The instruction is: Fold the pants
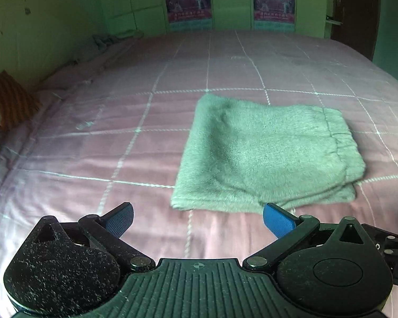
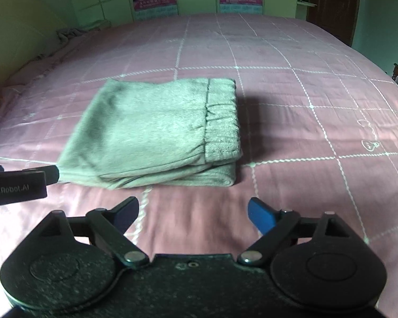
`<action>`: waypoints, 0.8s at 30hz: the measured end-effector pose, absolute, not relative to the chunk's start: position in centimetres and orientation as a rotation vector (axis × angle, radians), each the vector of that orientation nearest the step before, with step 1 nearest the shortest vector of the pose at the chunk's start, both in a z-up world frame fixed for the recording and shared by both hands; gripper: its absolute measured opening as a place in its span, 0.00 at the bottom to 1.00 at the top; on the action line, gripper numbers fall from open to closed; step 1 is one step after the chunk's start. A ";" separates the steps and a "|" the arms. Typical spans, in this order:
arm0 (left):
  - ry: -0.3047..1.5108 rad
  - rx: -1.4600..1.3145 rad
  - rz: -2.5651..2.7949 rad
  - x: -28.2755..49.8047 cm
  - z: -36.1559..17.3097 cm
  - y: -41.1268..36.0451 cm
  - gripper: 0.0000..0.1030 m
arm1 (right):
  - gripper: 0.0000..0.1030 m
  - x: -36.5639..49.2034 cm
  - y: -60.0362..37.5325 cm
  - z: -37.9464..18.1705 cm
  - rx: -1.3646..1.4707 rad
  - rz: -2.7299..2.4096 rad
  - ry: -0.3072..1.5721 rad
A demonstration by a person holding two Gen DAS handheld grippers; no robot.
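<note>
1. the fuzzy grey-green pants (image 1: 265, 153) lie folded into a flat stacked rectangle on the pink checked bedspread (image 1: 119, 137), elastic waistband on the right side.
2. the left hand-held gripper (image 1: 198, 218) hovers just before them, fingers apart, holding nothing.
3. the right hand-held gripper (image 2: 193, 212) likewise has its fingers spread, empty.

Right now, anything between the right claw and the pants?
No. Only bare pink bedspread lies between the open right claw and the folded pants, seen in the right wrist view.
</note>
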State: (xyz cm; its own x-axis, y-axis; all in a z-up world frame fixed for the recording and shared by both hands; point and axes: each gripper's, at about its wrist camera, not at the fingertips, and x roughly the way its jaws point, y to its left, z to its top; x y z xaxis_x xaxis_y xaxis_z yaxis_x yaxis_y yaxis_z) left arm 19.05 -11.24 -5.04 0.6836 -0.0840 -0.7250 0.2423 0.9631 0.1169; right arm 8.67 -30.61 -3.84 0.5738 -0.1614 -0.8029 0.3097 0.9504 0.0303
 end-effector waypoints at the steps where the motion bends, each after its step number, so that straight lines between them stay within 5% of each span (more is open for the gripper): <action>1: 0.788 0.219 -0.187 18.2 -4.3 -10.9 1.00 | 0.93 8.0 -30.3 -3.2 0.178 -0.265 0.915; 5: 0.741 0.221 -0.189 14.5 -1.7 -9.3 1.00 | 1.00 5.2 -28.6 -0.8 0.178 -0.228 0.887; 24: 0.618 0.125 -0.229 1.2 5.1 -5.7 1.00 | 1.00 -8.1 -23.5 8.7 0.019 -0.387 0.603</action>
State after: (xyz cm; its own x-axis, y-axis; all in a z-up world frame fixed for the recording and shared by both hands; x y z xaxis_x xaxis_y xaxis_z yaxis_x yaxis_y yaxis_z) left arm 1.17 -5.69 5.08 0.7908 -0.1749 -0.5865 0.2496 0.9672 0.0481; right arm -8.11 -23.54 8.67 0.7541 -0.3487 -0.5566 0.3598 0.9283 -0.0939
